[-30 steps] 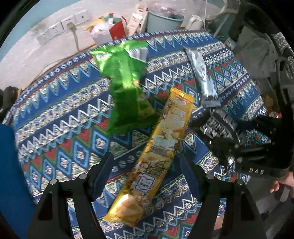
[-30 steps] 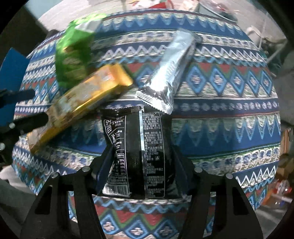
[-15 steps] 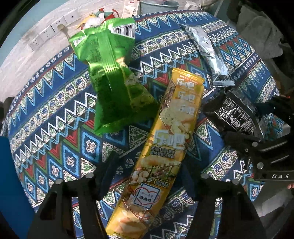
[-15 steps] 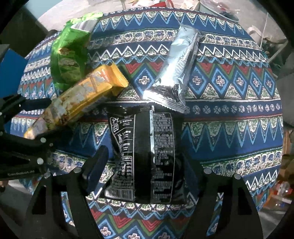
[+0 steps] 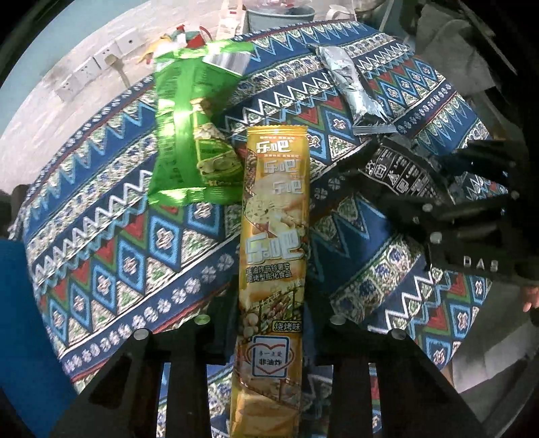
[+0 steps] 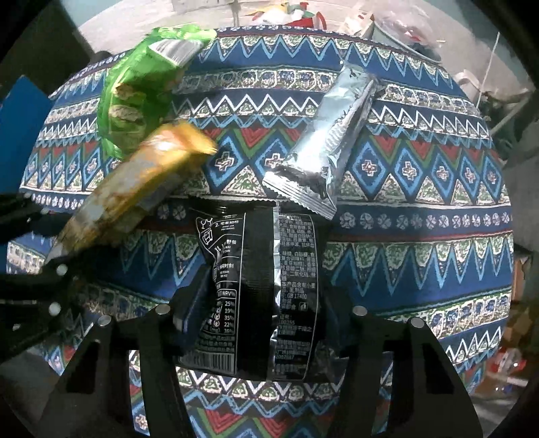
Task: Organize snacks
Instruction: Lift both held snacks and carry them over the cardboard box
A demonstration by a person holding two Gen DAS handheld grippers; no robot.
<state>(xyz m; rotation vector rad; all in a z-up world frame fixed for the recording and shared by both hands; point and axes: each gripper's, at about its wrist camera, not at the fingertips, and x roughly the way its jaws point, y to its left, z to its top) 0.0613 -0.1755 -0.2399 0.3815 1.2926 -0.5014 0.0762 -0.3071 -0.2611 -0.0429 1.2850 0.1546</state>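
Observation:
My left gripper (image 5: 269,323) is shut on a long yellow chip packet (image 5: 274,236), which points straight ahead above the table. It also shows in the right wrist view (image 6: 134,188), blurred, at the left. My right gripper (image 6: 259,303) is shut on a black snack bag (image 6: 259,286), also visible at the right of the left wrist view (image 5: 401,171). A green snack bag (image 5: 188,134) lies on the patterned tablecloth (image 5: 118,236) beyond the yellow packet. A silver wrapper (image 6: 333,141) lies ahead of the black bag, at the far right of the left view (image 5: 353,91).
The round table's edge curves close below both grippers. A wall with power sockets (image 5: 97,64), a grey bucket (image 5: 279,17) and clutter stand behind the table. A blue surface (image 5: 20,320) is at the left.
The left gripper has closed on the yellow packet and swung it straight along its fingers. The right gripper has closed on the black bag. Both views have shifted slightly.

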